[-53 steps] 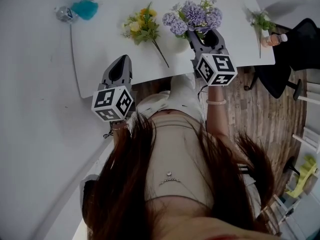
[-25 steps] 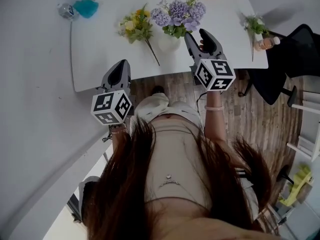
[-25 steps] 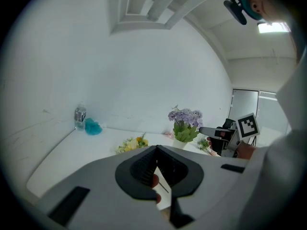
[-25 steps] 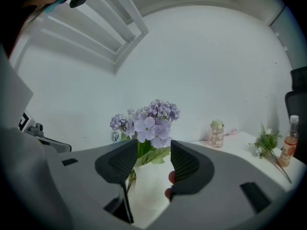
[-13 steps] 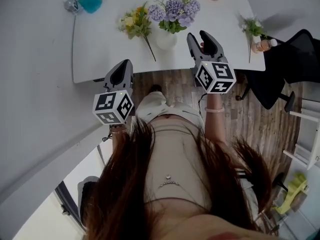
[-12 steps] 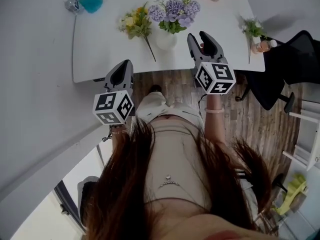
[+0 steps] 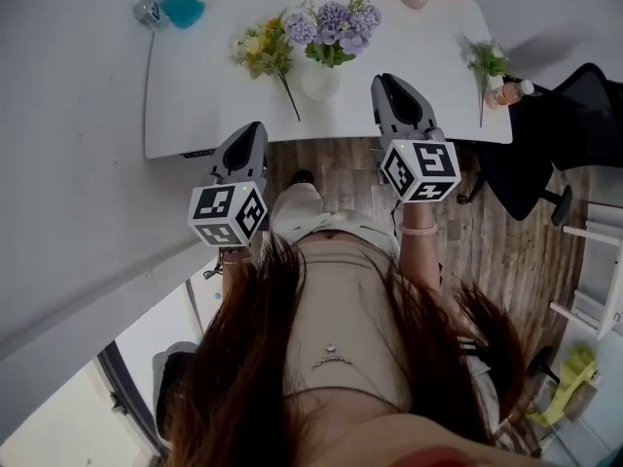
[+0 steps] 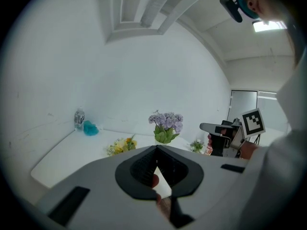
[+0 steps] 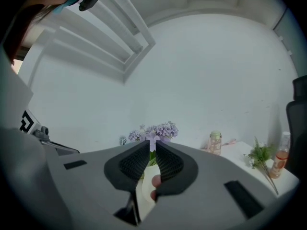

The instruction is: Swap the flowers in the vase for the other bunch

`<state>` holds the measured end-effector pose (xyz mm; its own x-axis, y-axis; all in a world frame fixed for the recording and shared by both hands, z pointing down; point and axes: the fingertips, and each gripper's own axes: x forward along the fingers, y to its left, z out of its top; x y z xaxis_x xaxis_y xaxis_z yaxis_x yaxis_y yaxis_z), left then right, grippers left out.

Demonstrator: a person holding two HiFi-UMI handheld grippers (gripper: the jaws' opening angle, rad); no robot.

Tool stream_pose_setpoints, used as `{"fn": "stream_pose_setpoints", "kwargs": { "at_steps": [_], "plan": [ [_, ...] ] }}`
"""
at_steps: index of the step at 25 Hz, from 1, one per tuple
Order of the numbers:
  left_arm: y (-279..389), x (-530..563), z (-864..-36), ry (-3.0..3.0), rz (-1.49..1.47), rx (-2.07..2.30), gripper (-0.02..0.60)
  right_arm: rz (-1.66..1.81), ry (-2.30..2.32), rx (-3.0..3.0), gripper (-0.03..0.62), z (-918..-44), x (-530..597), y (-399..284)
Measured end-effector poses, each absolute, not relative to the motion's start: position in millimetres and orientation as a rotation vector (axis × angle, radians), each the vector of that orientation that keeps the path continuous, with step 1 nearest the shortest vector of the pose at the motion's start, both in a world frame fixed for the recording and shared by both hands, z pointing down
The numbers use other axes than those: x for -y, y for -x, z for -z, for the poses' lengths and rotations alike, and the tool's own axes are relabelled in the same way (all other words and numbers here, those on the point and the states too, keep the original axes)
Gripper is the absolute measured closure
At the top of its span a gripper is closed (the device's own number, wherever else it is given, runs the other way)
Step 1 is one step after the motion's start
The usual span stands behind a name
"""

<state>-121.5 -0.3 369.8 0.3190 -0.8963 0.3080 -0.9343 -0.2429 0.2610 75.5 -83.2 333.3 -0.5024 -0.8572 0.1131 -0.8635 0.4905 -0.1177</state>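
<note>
— While the purple flowers [image 7: 331,25] stand in the white vase [image 7: 320,79], where does the other bunch lie?
— The yellow bunch [image 7: 261,52] lies flat on the tabletop [image 7: 195,105], just left of the vase in the head view. Its stem runs toward the near edge.
— And the left gripper [image 7: 255,127]?
— It hangs left of the vase and nearer the person, at the tabletop's near edge. Its jaws are pressed together with nothing in them.
— The right gripper [image 7: 387,82]?
— It hovers just right of the vase, apart from it. Its jaws have just been closing and stand almost together, with a thin gap left and nothing between them. Through that gap, the right gripper view shows the purple flowers beyond.
</note>
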Motion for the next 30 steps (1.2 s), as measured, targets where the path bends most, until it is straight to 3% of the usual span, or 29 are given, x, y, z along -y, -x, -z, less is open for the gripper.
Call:
{"fn": "stream_pose_setpoints", "kwargs": {
  "at_steps": [30],
  "plan": [
    [72,-79,-346,-2.245,-0.127,1.681,0.578,-0.222,-1.481,2.804,0.554,-309,-4,-100]
  ]
}}
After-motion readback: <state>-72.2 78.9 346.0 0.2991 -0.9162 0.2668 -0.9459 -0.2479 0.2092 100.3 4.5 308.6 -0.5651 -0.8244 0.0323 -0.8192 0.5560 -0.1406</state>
